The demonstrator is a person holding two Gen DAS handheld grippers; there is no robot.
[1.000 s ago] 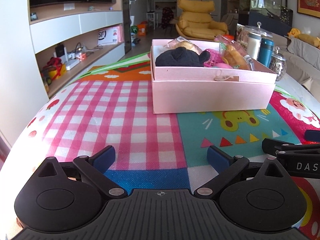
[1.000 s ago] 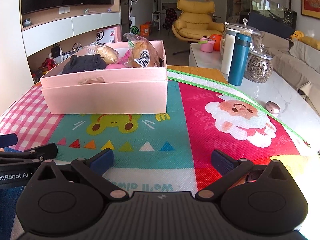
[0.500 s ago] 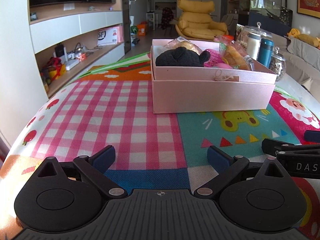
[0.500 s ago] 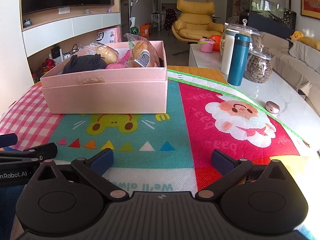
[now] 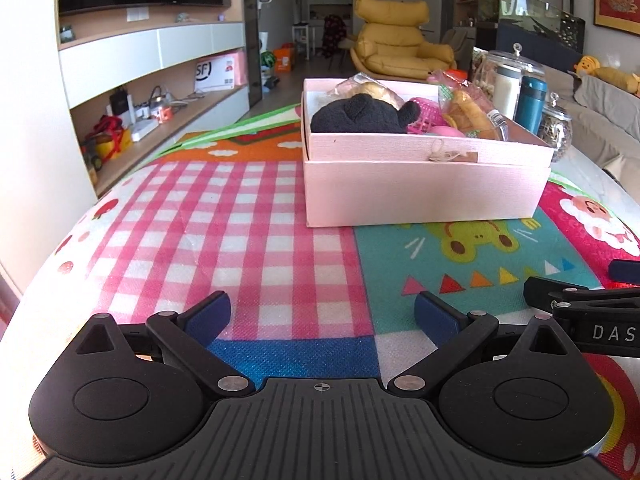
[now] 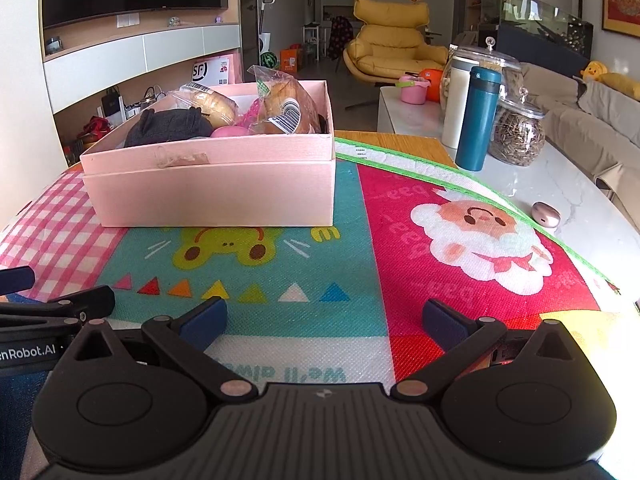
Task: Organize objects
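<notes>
A table [image 6: 576,188] with a pale marble top carries everything; a strip of wood [image 6: 400,140] shows at its far side. A bright patchwork mat [image 6: 400,272] covers most of it, leaving marble bare to the right. A pink box [image 6: 216,192] stands on the mat, on the far part, where the checked and teal patches meet. Right of the box, off the mat on the marble, stand a teal flask [image 6: 478,118], a white flask [image 6: 456,104] just behind it, and a glass jar [image 6: 518,136] of seeds beside them. Nearer than these, a small pinkish case [image 6: 546,214] lies on the marble just beside the mat's green edge.
</notes>
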